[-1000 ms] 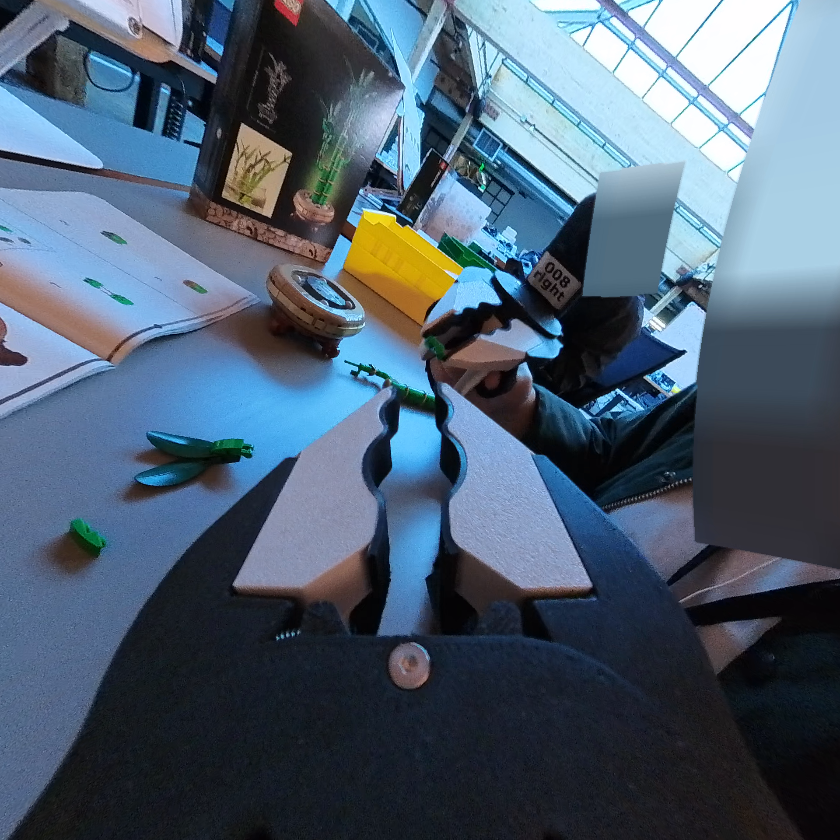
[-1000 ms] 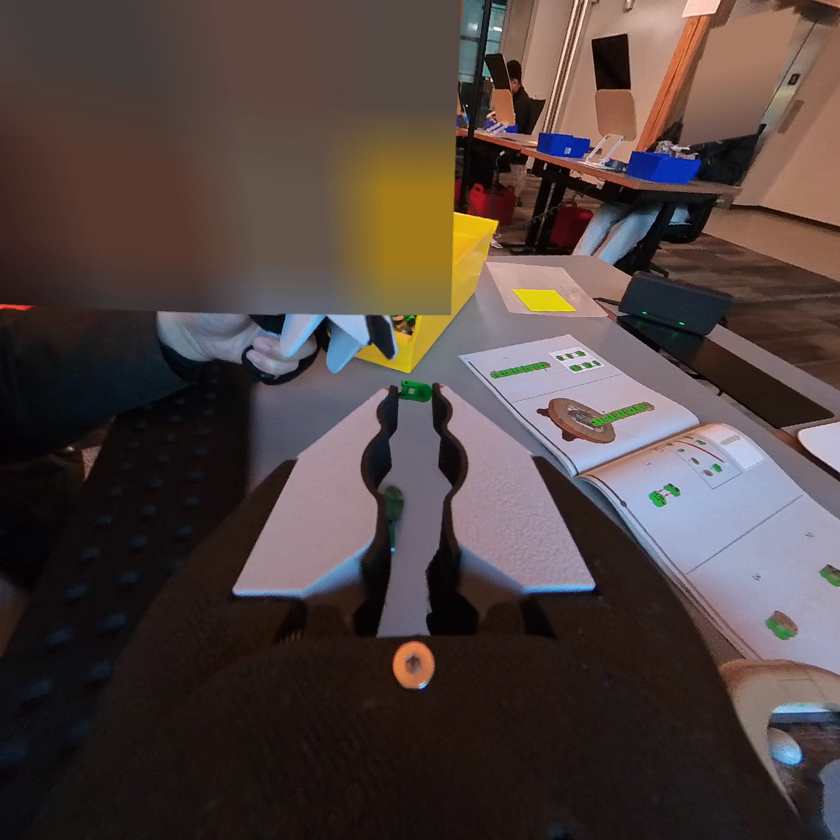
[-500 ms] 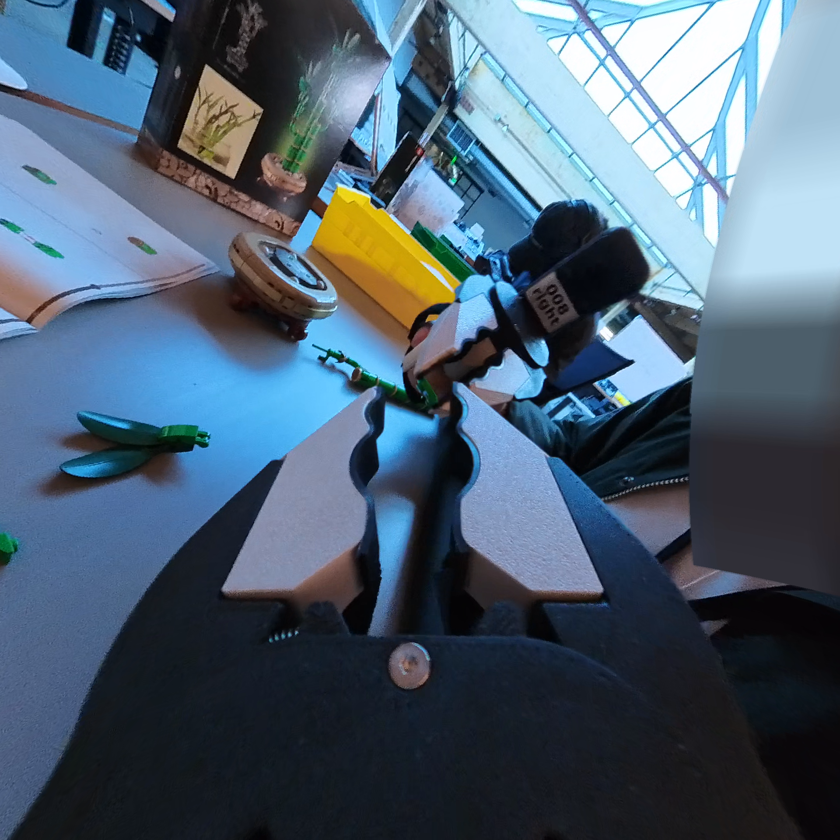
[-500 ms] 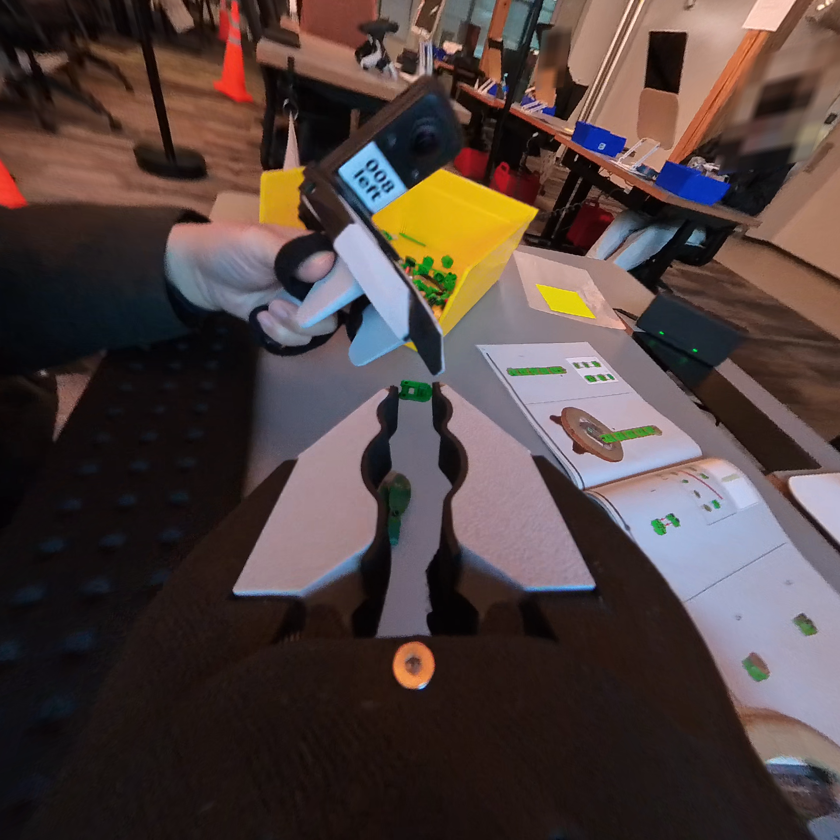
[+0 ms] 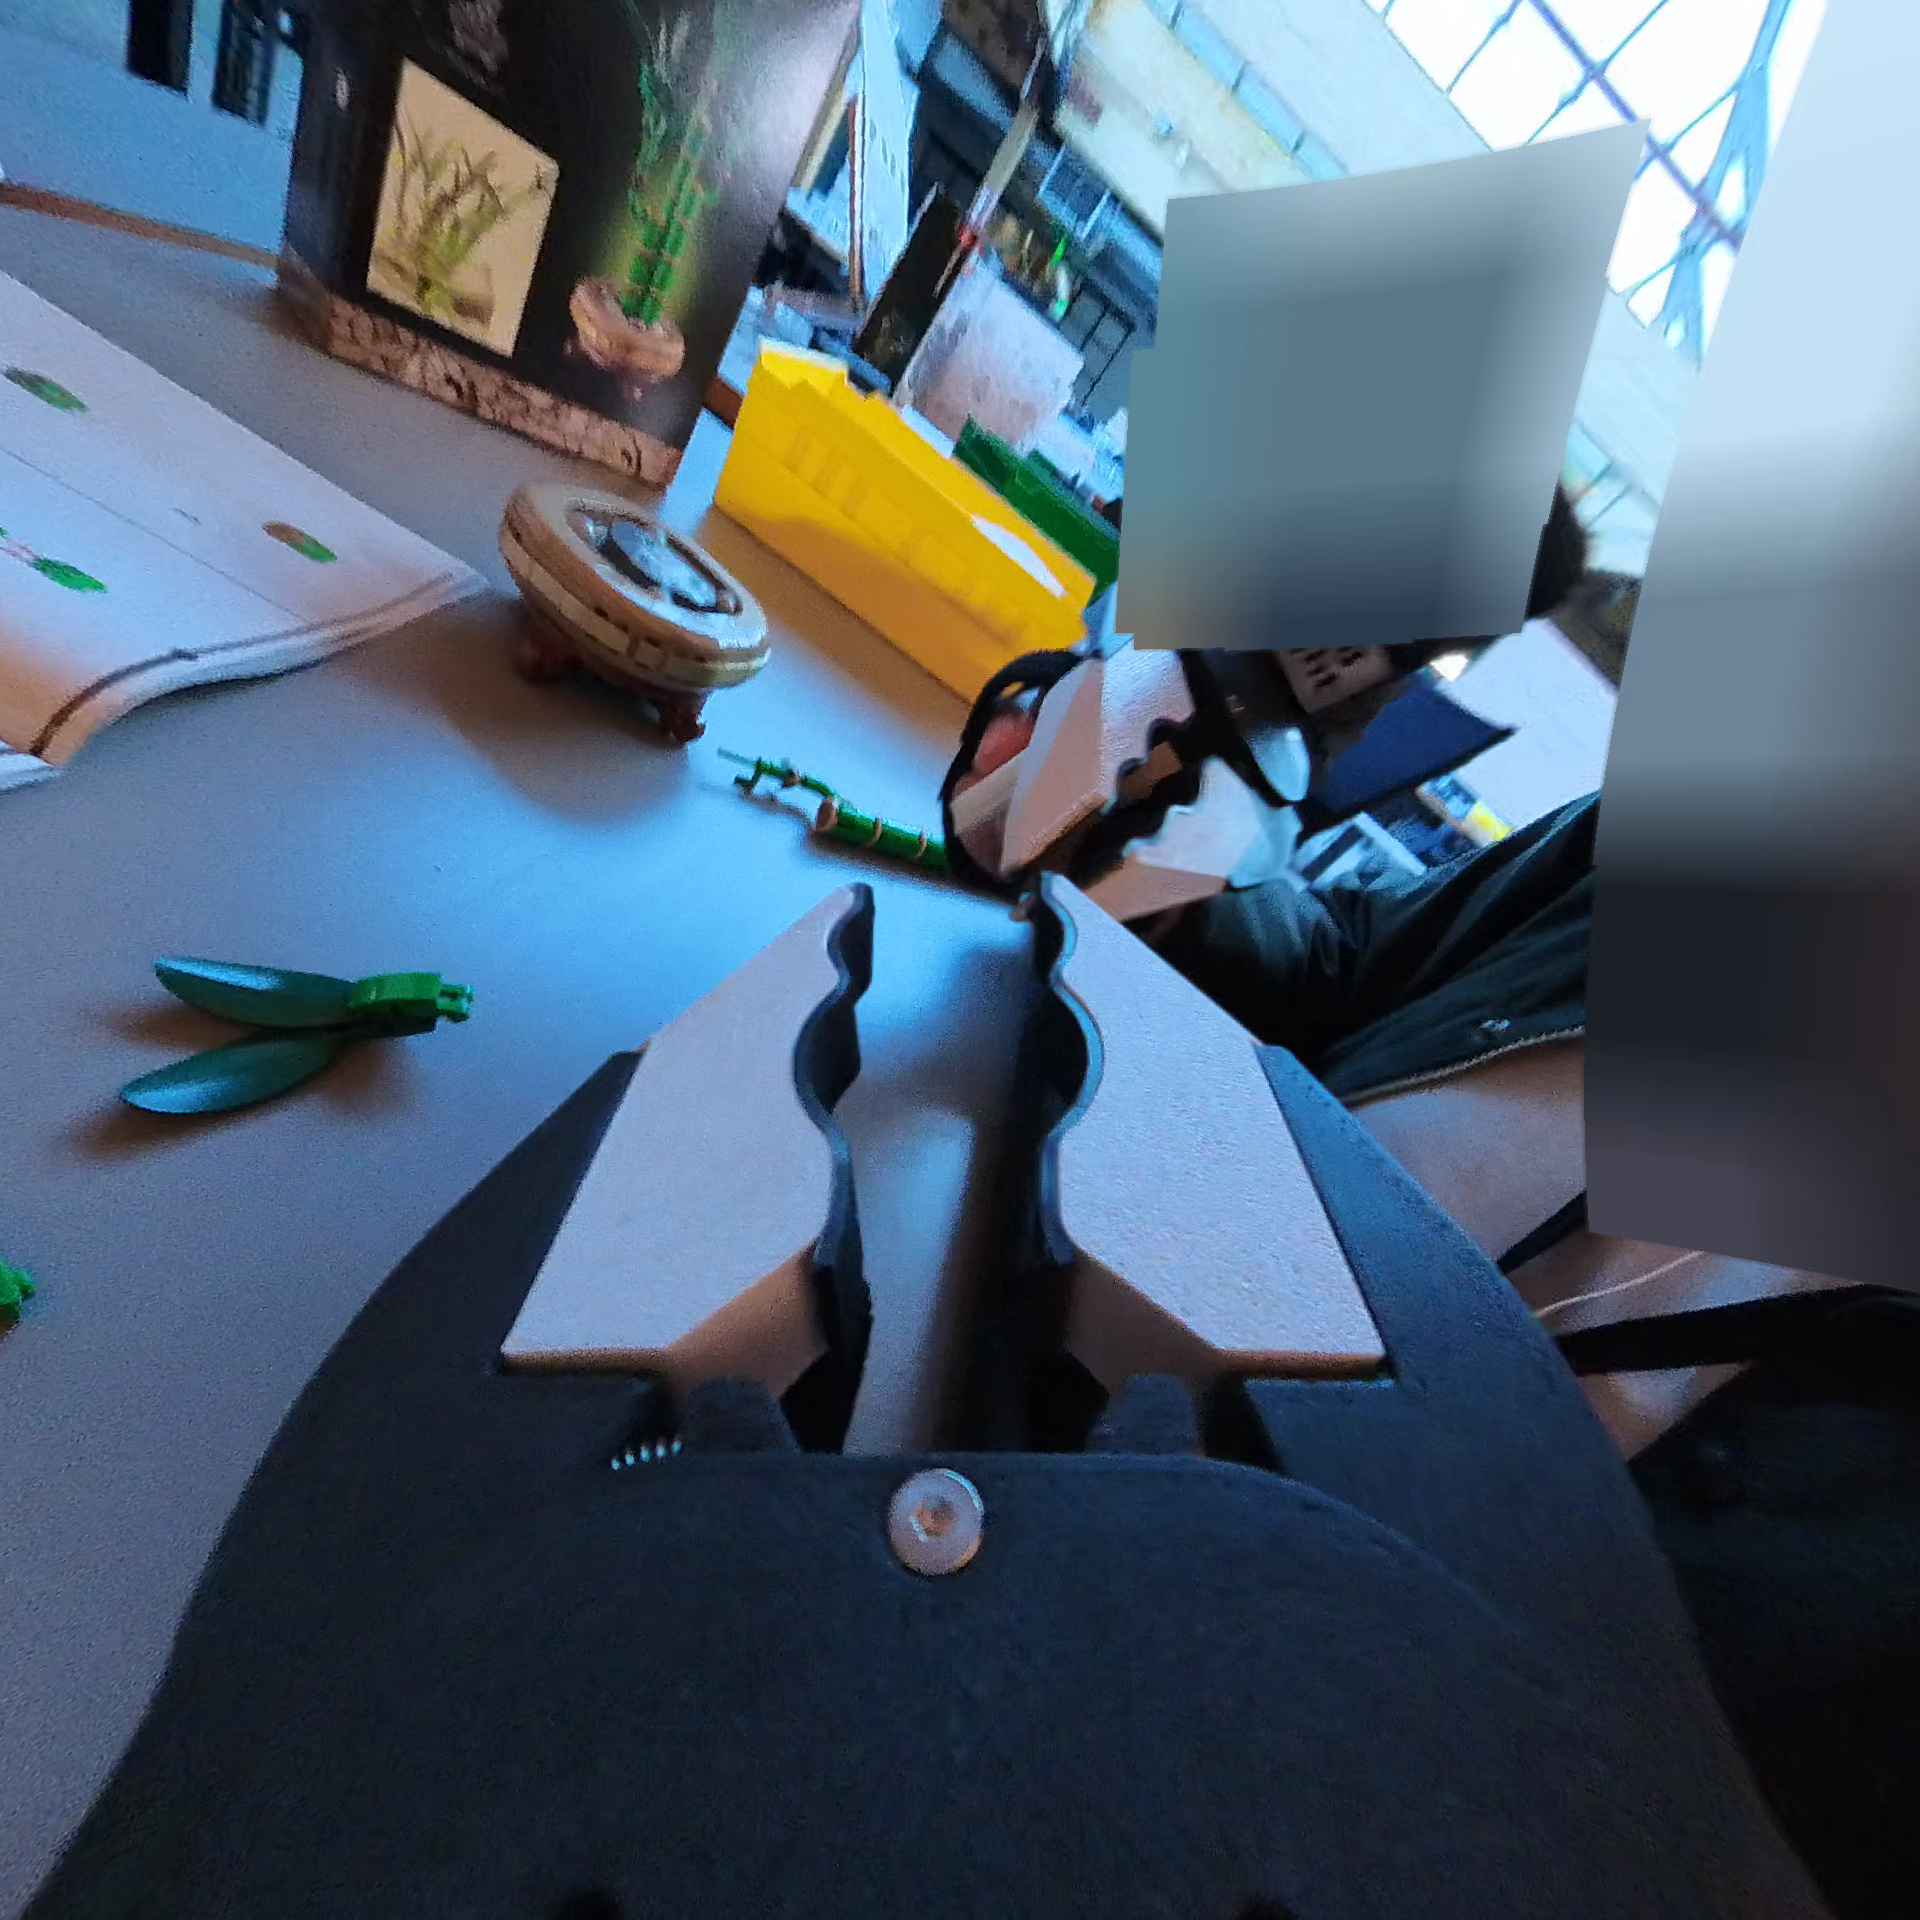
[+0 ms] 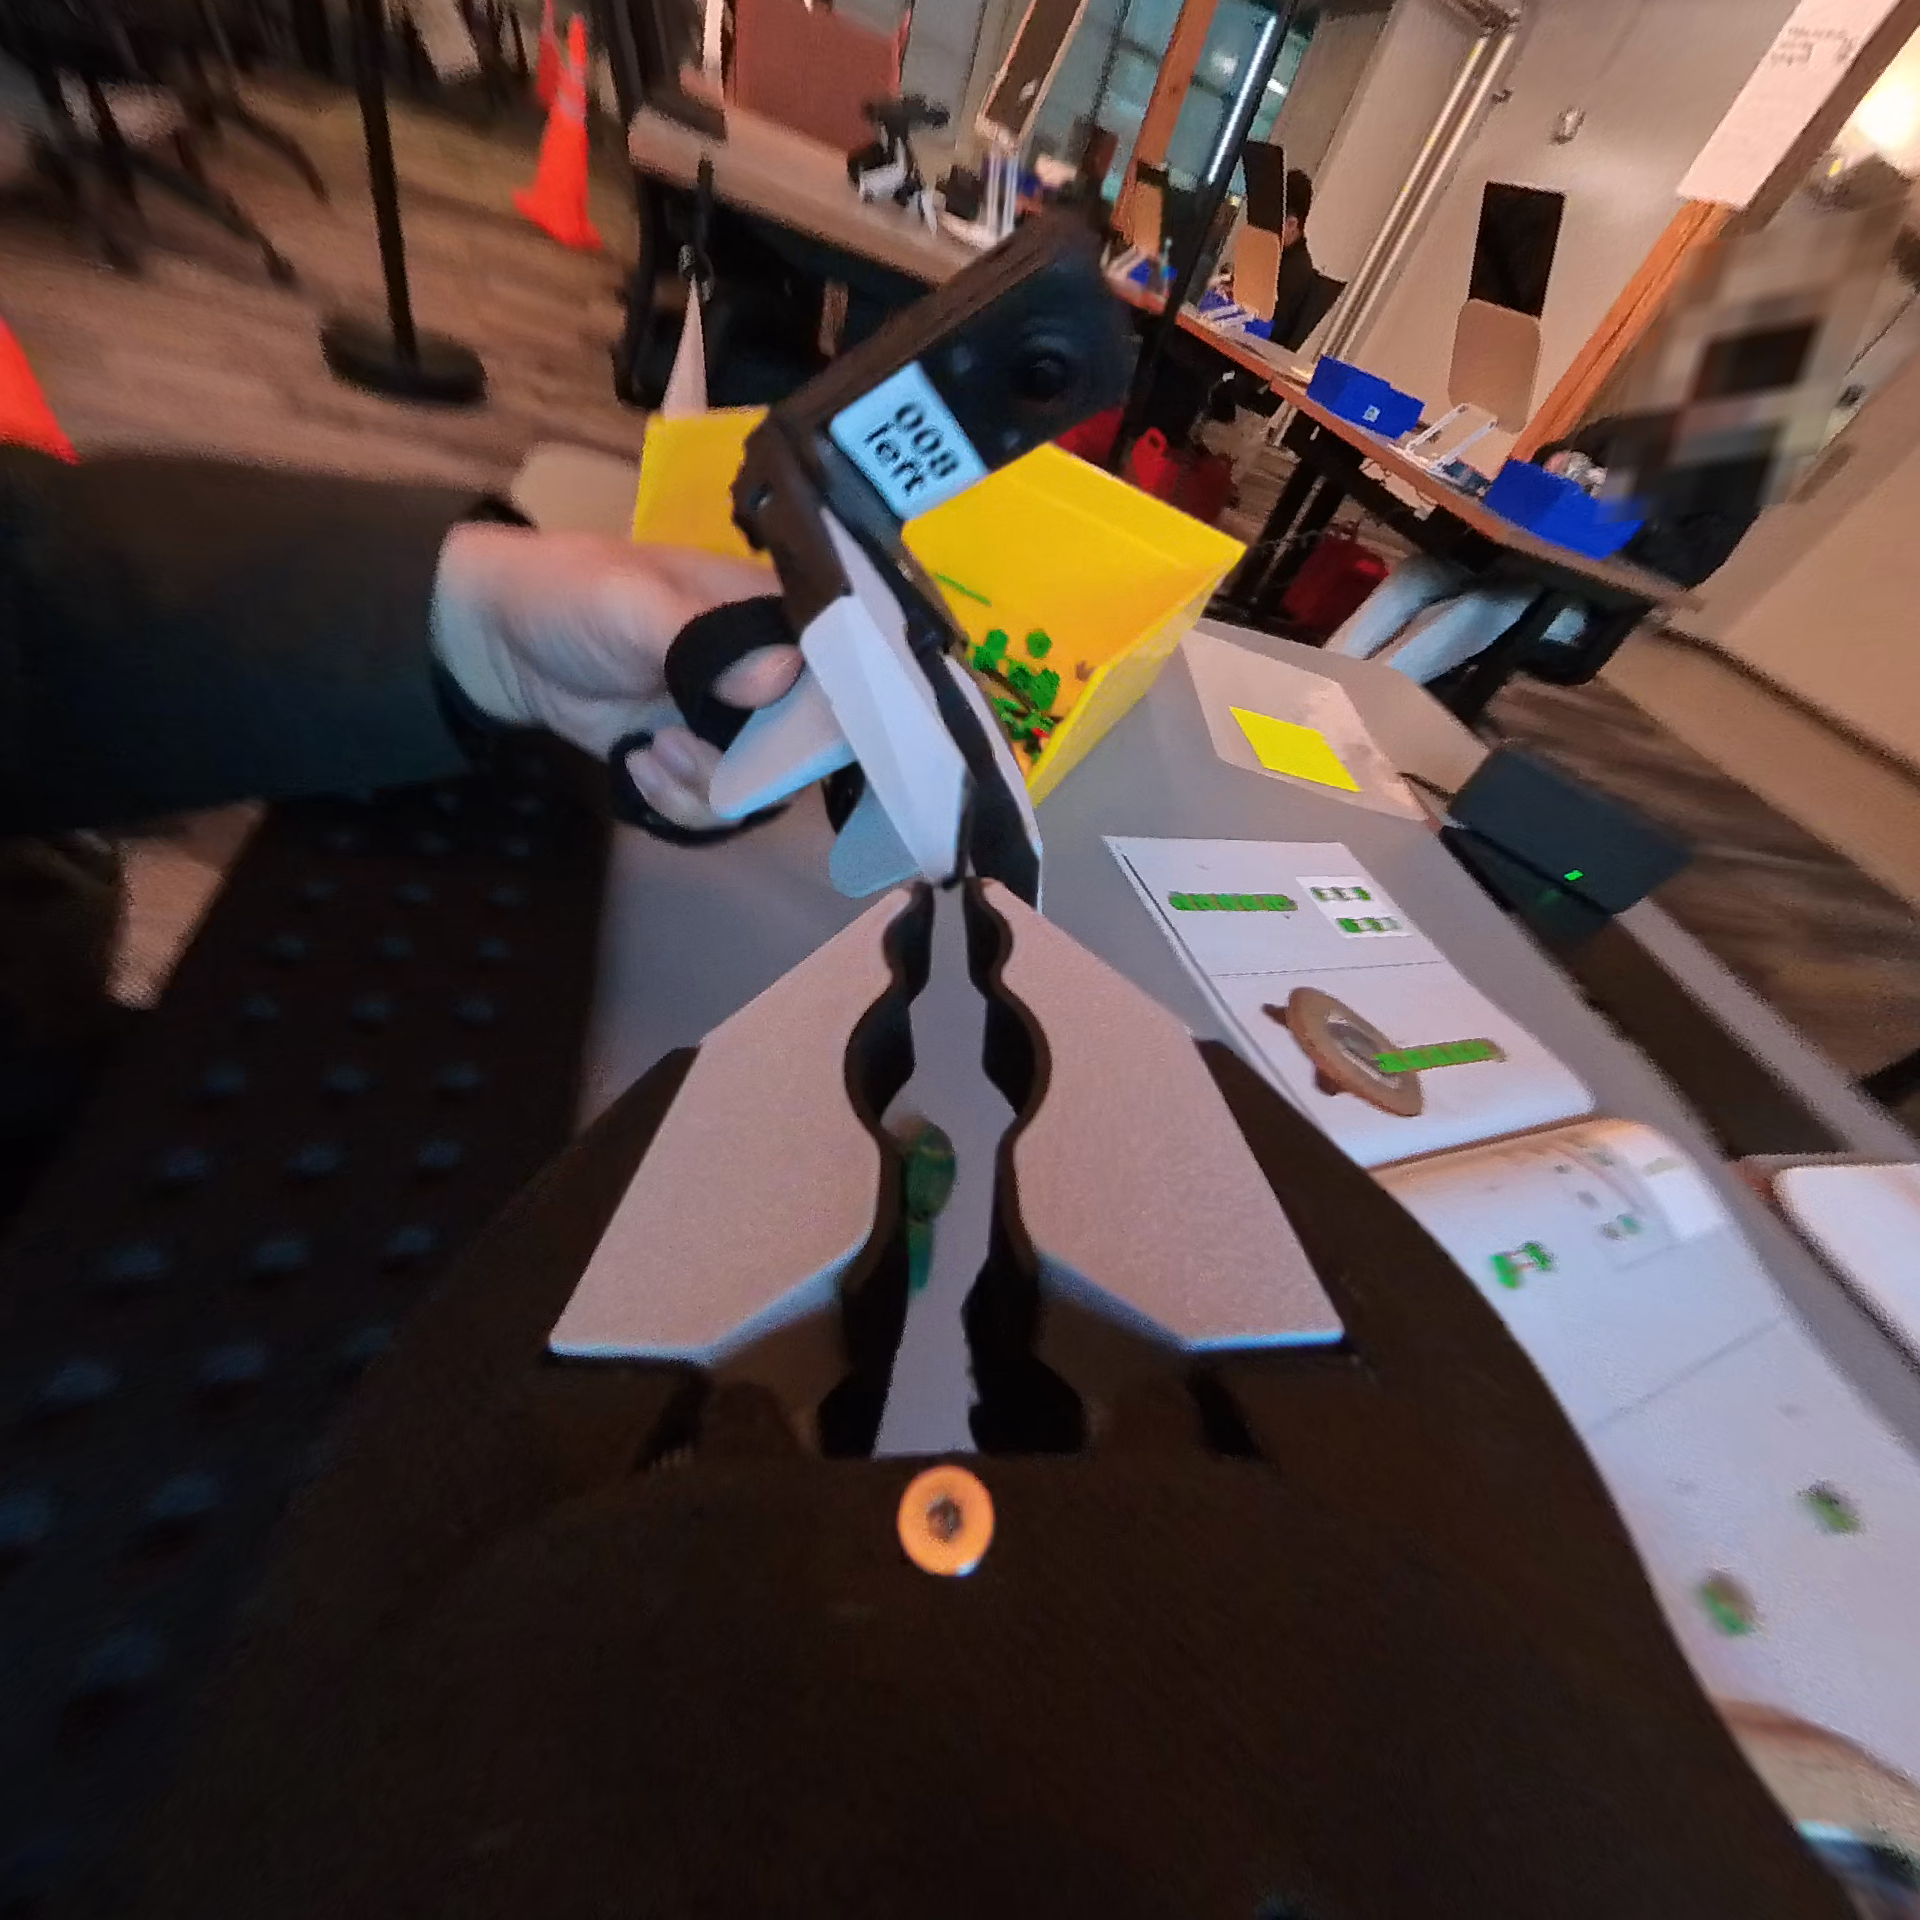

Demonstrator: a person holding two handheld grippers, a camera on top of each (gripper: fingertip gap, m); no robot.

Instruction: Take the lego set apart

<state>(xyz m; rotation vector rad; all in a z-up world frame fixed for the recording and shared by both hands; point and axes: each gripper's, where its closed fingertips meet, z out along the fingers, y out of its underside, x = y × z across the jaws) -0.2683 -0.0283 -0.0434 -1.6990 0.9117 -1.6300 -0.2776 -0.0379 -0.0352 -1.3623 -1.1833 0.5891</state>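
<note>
My left gripper (image 5: 954,902) is open and empty, low over the grey table (image 5: 468,883). Its tips almost touch the tips of my right gripper (image 5: 1091,800), which faces it. In the right wrist view my right gripper (image 6: 945,896) has its jaws almost closed, with nothing visible between the tips. The left gripper (image 6: 940,868) points down onto those tips. A green bamboo stalk (image 5: 868,821) lies on the table just left of the right gripper and shows through the finger gap (image 6: 925,1179). Two green leaves (image 5: 291,1023) lie to the left. The round tan pot base (image 5: 634,603) stands farther back.
A yellow bin (image 5: 894,520) with several green pieces (image 6: 1013,665) stands behind the grippers. An open instruction booklet (image 5: 156,520) lies at the left (image 6: 1351,997). The dark set box (image 5: 520,208) stands at the back. A small green piece (image 5: 10,1288) lies at the left edge. My left and right fingertips are right by each other. The round tan pot base (image 5: 634,603) is about equally far from each gripper, around 20 centimeters.
The small green piece seen in my right gripper's tips before no longer shows, and those tips are closer together. The left gripper has come down to meet the right one.
</note>
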